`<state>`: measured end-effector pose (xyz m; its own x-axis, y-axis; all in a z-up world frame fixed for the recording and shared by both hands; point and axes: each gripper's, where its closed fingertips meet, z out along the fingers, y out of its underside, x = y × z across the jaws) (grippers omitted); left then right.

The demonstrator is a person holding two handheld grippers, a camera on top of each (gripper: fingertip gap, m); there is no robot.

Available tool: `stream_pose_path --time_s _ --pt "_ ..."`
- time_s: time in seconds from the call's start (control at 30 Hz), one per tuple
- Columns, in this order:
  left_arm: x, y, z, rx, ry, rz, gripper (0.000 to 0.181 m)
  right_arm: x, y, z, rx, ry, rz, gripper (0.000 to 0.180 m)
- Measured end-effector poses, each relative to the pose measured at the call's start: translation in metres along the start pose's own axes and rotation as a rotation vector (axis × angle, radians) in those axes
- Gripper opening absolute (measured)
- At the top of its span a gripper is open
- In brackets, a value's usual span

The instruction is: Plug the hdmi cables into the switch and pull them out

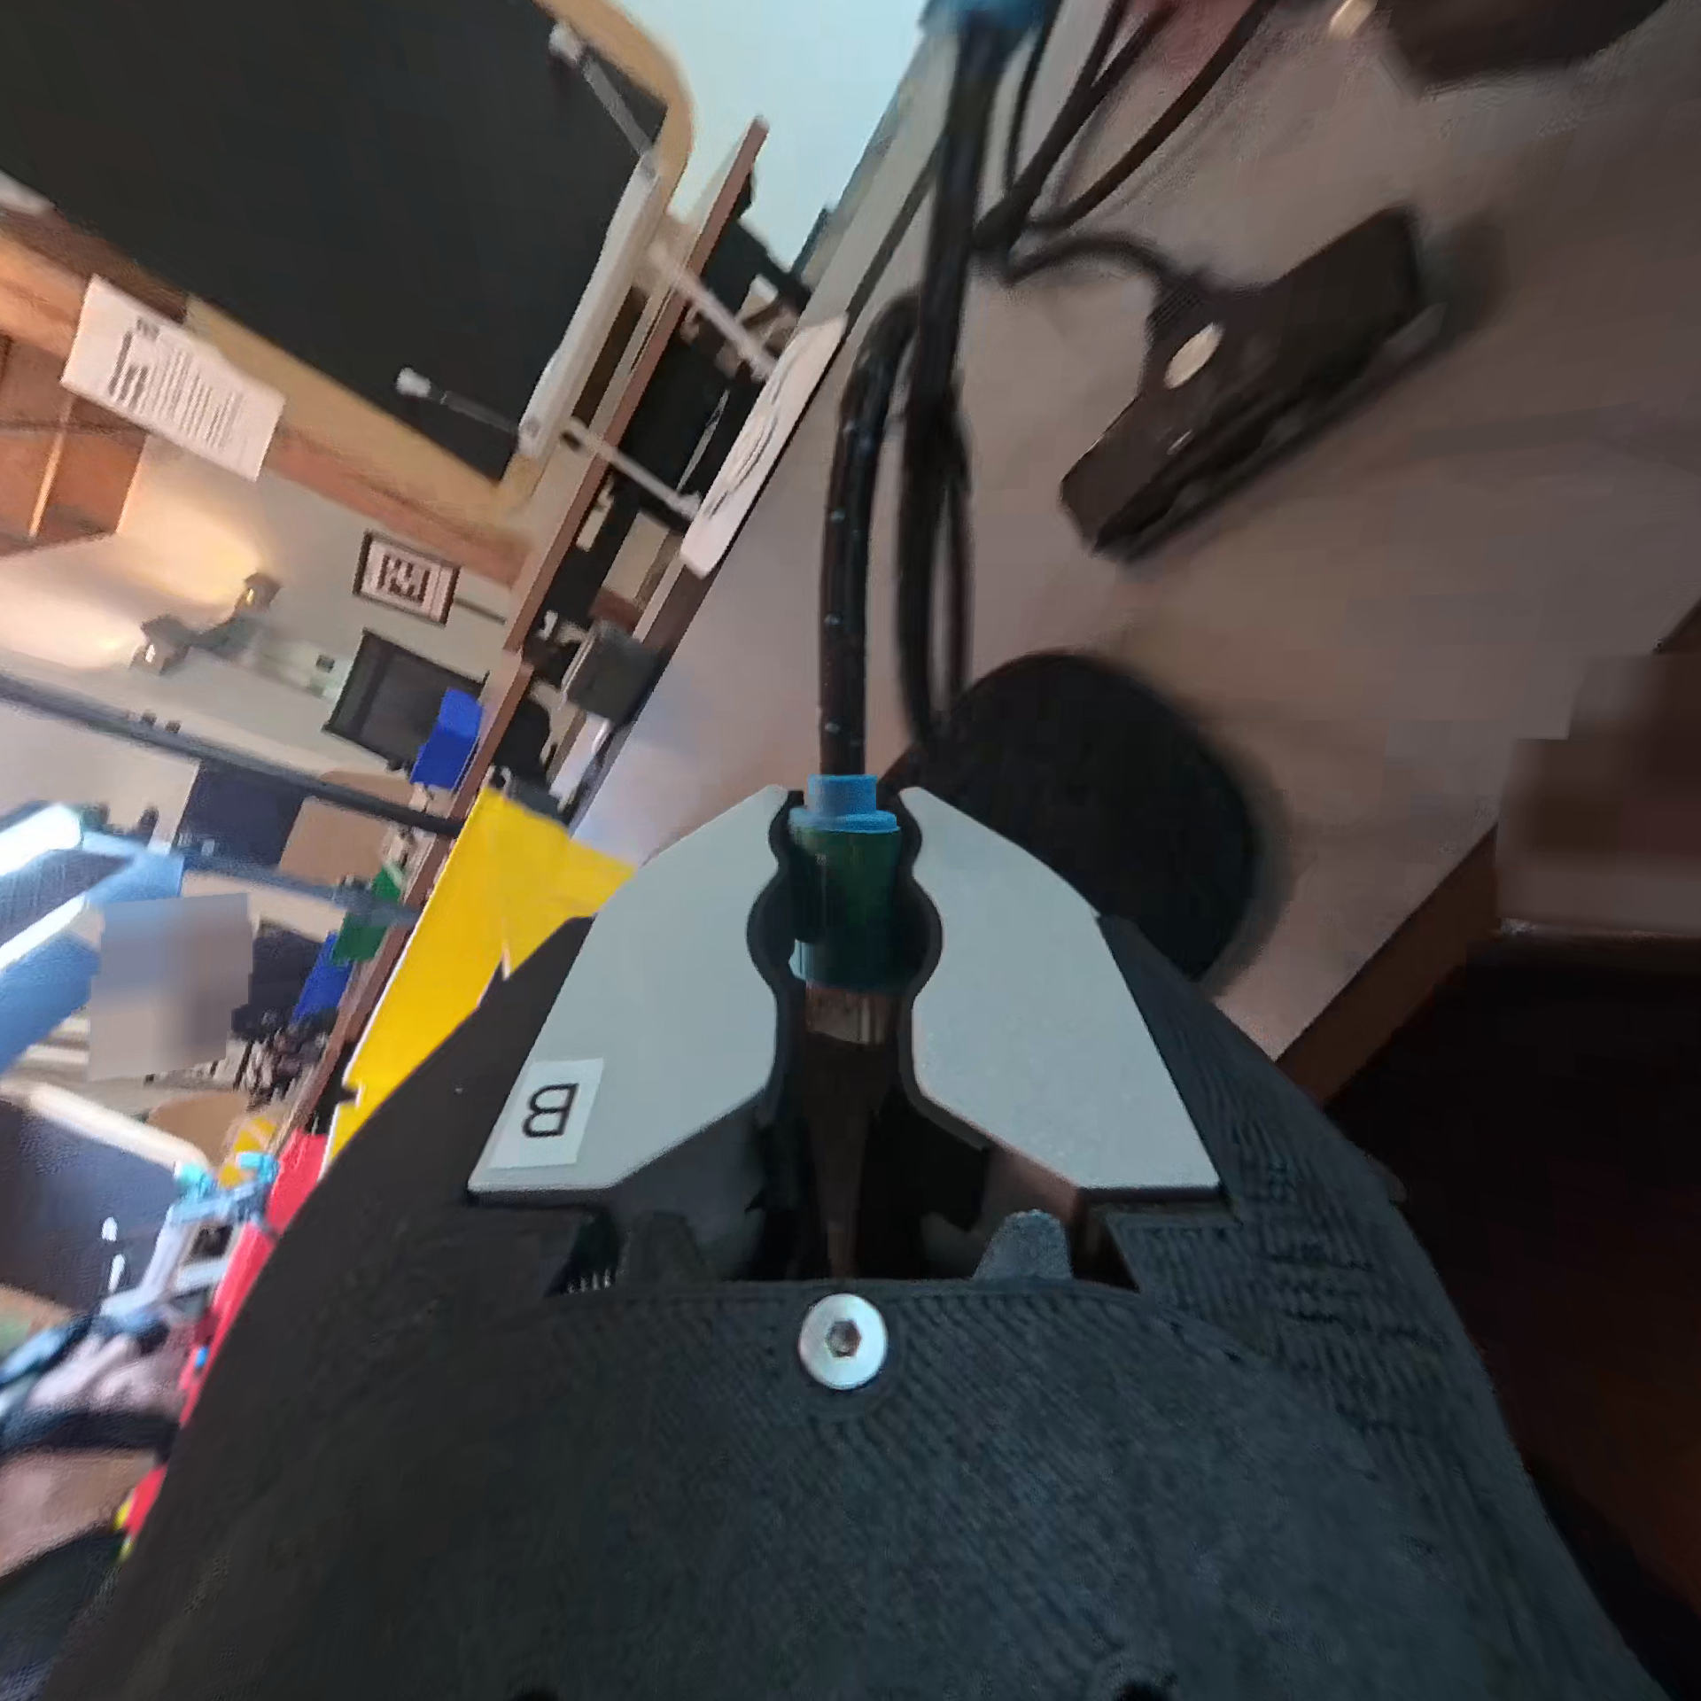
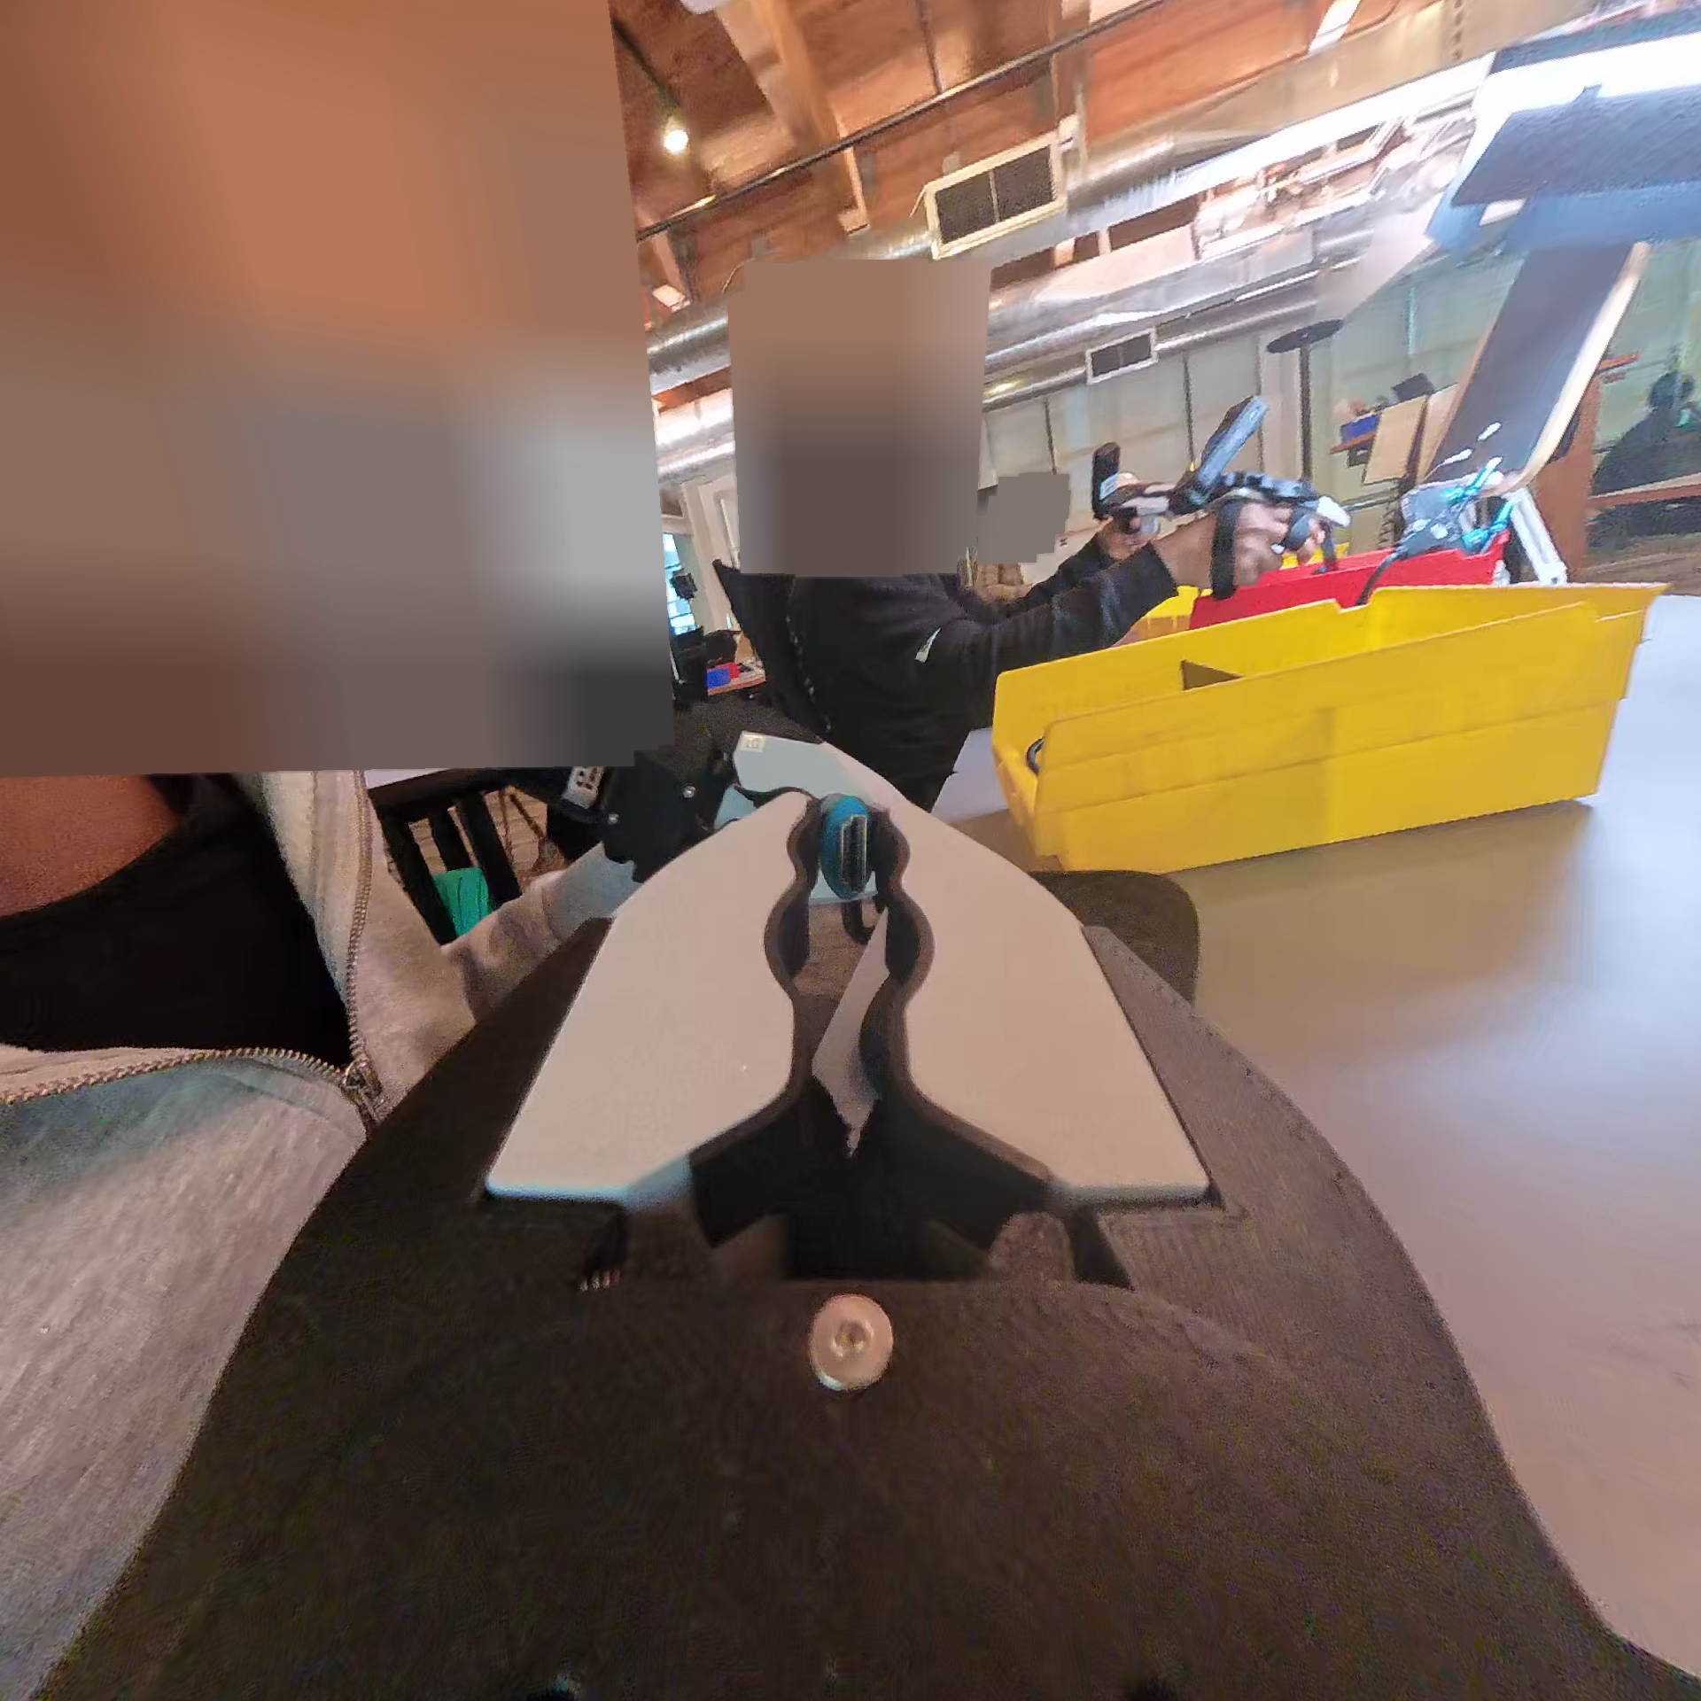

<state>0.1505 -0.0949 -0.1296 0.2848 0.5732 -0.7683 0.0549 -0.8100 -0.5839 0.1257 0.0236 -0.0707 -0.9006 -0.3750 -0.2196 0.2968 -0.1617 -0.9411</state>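
Note:
My left gripper [image 1: 842,828] is shut on a blue-green HDMI plug [image 1: 842,884]. The plug's metal end faces the camera, and its black cable [image 1: 842,644] runs away over the grey table. The black switch [image 1: 1261,387] lies further off to the right, blurred, with thin cables leading to it. In the right wrist view, my right gripper [image 2: 845,828] is shut on a blue HDMI plug [image 2: 842,851] at its fingertips. This plug's open metal end also faces the camera. The left gripper [image 2: 736,782] shows just behind it.
A round black pad [image 1: 1086,810] lies on the grey table [image 2: 1381,1012] near the plugs. A yellow bin [image 2: 1316,736] and a red bin [image 2: 1335,580] stand at the far right. A person in a grey zip top [image 2: 184,1197] is close on the left, and another person [image 2: 920,644] holds grippers behind.

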Motion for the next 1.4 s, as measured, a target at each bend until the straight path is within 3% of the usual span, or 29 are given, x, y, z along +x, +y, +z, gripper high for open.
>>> stream_pose_path --time_s 0.03,0.3,0.5,0.7,0.8,0.97,1.03,1.1,1.27,1.4 --pt "-0.007 0.012 -0.002 -0.013 -0.015 -0.024 0.015 0.002 -0.003 -0.002 0.009 0.009 -0.001 0.01" --pt "-0.023 0.071 -0.006 -0.072 -0.055 -0.211 0.013 0.008 0.01 0.002 -0.067 0.048 -0.023 0.01" --pt "0.0 0.079 0.005 -0.116 0.054 -0.294 0.035 -0.001 0.048 0.011 -0.29 0.08 -0.42 0.011" --pt "-0.021 0.078 -0.014 -0.07 0.033 -0.439 0.041 0.0 0.061 0.013 -0.363 0.089 -0.52 0.011" --pt "-0.033 0.046 -0.028 0.082 0.067 -0.549 0.041 0.005 0.063 0.012 -0.378 0.119 -0.548 0.011" --pt "-0.005 -0.067 -0.058 0.534 0.486 -0.798 0.037 0.006 0.066 0.013 -0.396 0.127 -0.591 0.011" --pt "0.026 -0.094 -0.063 0.576 0.78 -0.906 0.037 0.005 0.068 0.012 -0.408 0.13 -0.652 0.011" --pt "0.056 -0.1 -0.052 0.504 0.994 -1.027 0.039 0.008 0.071 0.012 -0.435 0.152 -0.767 0.011" --pt "0.09 -0.084 0.0 0.296 1.139 -1.432 0.039 0.01 0.072 0.011 -0.454 0.18 -0.913 0.01" --pt "0.06 -0.089 0.004 0.525 1.128 -1.68 0.037 -0.003 0.059 0.013 -0.352 0.145 -0.921 0.011"
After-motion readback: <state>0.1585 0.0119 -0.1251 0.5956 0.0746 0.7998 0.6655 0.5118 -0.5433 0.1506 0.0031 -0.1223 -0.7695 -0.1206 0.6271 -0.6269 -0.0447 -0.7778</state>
